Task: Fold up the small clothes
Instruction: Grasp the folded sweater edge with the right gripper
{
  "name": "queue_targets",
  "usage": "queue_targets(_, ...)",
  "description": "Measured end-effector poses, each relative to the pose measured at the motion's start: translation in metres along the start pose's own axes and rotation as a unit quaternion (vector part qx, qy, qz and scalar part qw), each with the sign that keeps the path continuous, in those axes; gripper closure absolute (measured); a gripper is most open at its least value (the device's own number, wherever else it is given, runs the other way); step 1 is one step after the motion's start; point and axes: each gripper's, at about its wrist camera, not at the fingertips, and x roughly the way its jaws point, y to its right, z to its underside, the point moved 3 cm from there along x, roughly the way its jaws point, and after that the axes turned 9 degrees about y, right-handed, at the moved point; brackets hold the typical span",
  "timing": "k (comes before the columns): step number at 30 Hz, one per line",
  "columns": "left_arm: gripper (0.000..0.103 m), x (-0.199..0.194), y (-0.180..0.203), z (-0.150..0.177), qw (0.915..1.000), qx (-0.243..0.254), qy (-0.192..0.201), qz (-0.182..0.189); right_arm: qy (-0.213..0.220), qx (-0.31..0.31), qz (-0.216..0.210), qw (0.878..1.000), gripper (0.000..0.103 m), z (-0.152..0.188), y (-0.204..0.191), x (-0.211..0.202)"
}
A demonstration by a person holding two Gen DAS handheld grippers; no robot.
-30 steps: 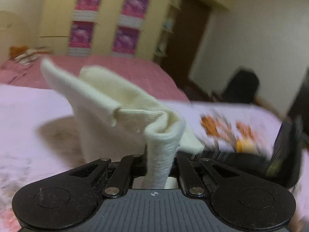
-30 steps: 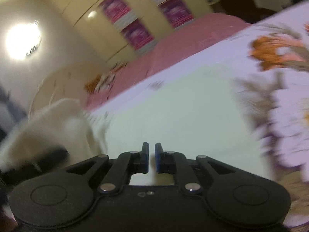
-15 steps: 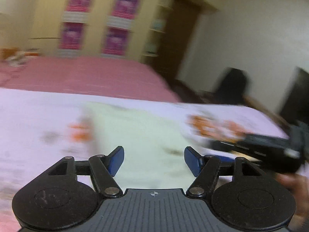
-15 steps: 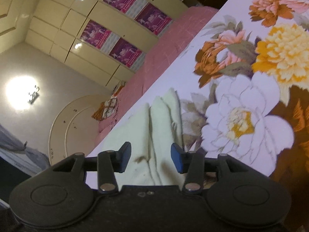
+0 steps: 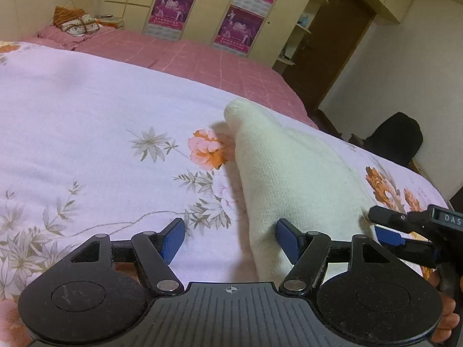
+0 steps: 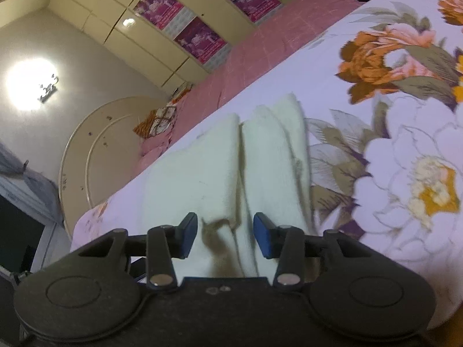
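Note:
A small cream knit garment [image 5: 292, 170] lies folded on the floral bedsheet [image 5: 86, 115]. My left gripper [image 5: 230, 240] is open low over the sheet. The garment's left edge lies between its fingers, and its right pad [image 5: 286, 240] rests against the fabric. My right gripper [image 5: 387, 231] shows at the right edge of the left wrist view, beside the garment. In the right wrist view the garment [image 6: 220, 162] shows two folded lobes with a crease between them. My right gripper [image 6: 225, 232] hovers over its near end. Its jaws are closing with cloth below and between them, not pinched.
Beyond the floral sheet [image 6: 405, 144] lies a pink checked cover [image 5: 202, 60] with a tied bundle [image 5: 76, 24] near the round headboard [image 6: 95, 144]. A wardrobe with purple posters [image 5: 173, 8], a dark door [image 5: 332, 43] and a black chair [image 5: 396, 138] stand behind the bed.
My left gripper let go of the lifted garment, opened, and sank toward the bed. The garment now lies flat and folded. My right gripper went from shut to open.

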Motion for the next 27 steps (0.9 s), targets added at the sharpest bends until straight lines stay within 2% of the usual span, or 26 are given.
queue_targets(3,0.034,0.009,-0.003,0.006,1.0,0.001,-0.001,0.005,-0.013,-0.026,-0.014,0.999,0.06,0.003,-0.009,0.005)
queue_targets(6,0.034,0.015,-0.002,0.004,1.0,0.002,0.005,0.003,-0.008,-0.046,-0.009,0.999,0.065,0.002,-0.012,0.007)
queue_targets(9,0.034,0.02,-0.004,-0.001,0.9994,-0.006,0.026,-0.02,-0.005,-0.055,-0.003,0.998,0.069,0.0,-0.015,0.01)
queue_targets(11,0.034,0.03,-0.008,-0.002,0.9992,-0.017,0.013,-0.034,-0.007,-0.08,0.002,0.997,0.074,0.001,-0.023,0.012)
queue_targets(12,0.034,0.034,-0.008,-0.002,0.9991,-0.014,0.009,-0.039,-0.009,-0.099,0.009,0.995,0.083,0.003,-0.028,0.013)
queue_targets(17,0.034,0.035,0.009,-0.007,0.9991,0.017,0.014,-0.036,0.025,-0.198,0.038,0.979,0.088,0.011,-0.055,-0.001)
queue_targets(20,0.034,0.031,0.02,-0.008,0.9991,0.031,0.019,-0.02,0.057,-0.193,0.039,0.979,0.088,0.007,-0.056,-0.027)
queue_targets(23,0.034,0.034,0.037,-0.005,0.9969,0.075,0.015,-0.021,0.07,-0.191,0.047,0.978,0.088,0.006,-0.045,-0.046)
queue_targets(27,0.034,0.04,0.049,-0.002,0.9936,0.107,0.004,-0.037,0.036,-0.163,0.077,0.983,0.088,0.01,-0.012,-0.036)
